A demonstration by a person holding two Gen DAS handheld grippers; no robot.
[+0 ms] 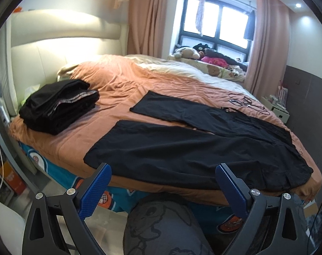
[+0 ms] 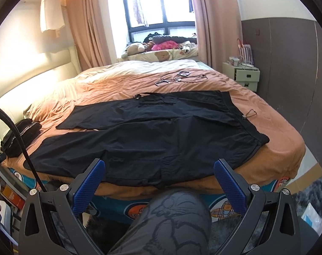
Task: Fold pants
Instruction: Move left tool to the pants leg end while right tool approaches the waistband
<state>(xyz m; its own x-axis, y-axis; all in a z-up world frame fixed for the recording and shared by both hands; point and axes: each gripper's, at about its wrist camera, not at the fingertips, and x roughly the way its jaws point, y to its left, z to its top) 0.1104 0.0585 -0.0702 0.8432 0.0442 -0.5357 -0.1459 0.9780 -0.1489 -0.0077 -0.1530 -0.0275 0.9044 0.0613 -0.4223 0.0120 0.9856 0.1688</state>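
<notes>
black pants [image 1: 203,148] lay spread flat on the orange bedspread [image 1: 122,85], unfolded, both legs apart in a v and the waistband toward the right end. no fold made yet, so this read as the start: approach before the first grasp.

left gripper [image 1: 163,187] was spread wide, nothing between the fingers, held off the bed edge with the near leg's cuff just ahead of its left finger [image 1: 95,189]. right gripper [image 2: 158,180] was also wide and empty, hovering just short of the seat and hip area of the pants, waistband ahead and to its right. neither touched the cloth.

next move, my guess: fold lengthwise, one leg over the other. that called for the left claw to pinch the near cuff and the right claw to pinch the near waistband corner, then lift both together and carry them to the far leg. thin fabric, likely to sag or drag if only one end was lifted.

a stack of folded dark clothes [image 1: 59,108] sat ahead and left of the left claw, well apart from the pants. cables [image 2: 177,77] lay beyond the pants, ahead of the right claw. containers: a small drawer unit [image 2: 243,74] far right of the right claw with items on top, contents too small to tell. the person's patterned knee [image 2: 177,212] showed below the right claw.
</notes>
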